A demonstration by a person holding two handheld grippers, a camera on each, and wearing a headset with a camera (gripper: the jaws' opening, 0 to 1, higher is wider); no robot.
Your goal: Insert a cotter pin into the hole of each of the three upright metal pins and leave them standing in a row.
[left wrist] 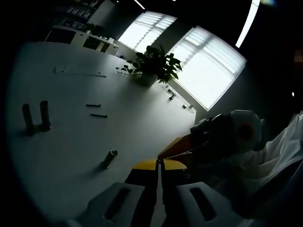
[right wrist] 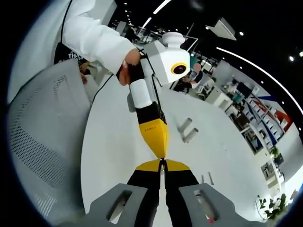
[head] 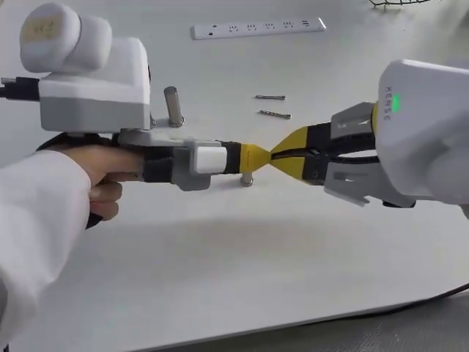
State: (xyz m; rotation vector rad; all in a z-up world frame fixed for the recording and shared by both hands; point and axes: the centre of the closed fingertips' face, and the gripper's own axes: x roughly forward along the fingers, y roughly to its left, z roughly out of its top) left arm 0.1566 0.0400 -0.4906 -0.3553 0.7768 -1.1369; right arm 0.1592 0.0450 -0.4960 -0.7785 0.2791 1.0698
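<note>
Nearest me, my hand (head: 110, 180) reaches in from 9 o'clock with the left hand-held gripper (head: 264, 155). The right hand-held gripper (head: 275, 156) comes in from 3 o'clock. Both have their yellow jaws pressed narrow, and the two meet tip to tip above the white tabletop (head: 220, 257). I cannot tell whether anything thin is pinched between them. Just under the tips, at 7 o'clock, is one metal pin (head: 247, 178), its top hidden by the jaws. Further off, at 10 o'clock, the two other metal pins (left wrist: 45, 115) stand upright side by side. At 12 o'clock two loose cotter pins (head: 275, 114) lie flat, near each other. Beyond them is a white power strip (head: 258, 28). In the left gripper view a potted plant (left wrist: 154, 66) sits at the far edge.
</note>
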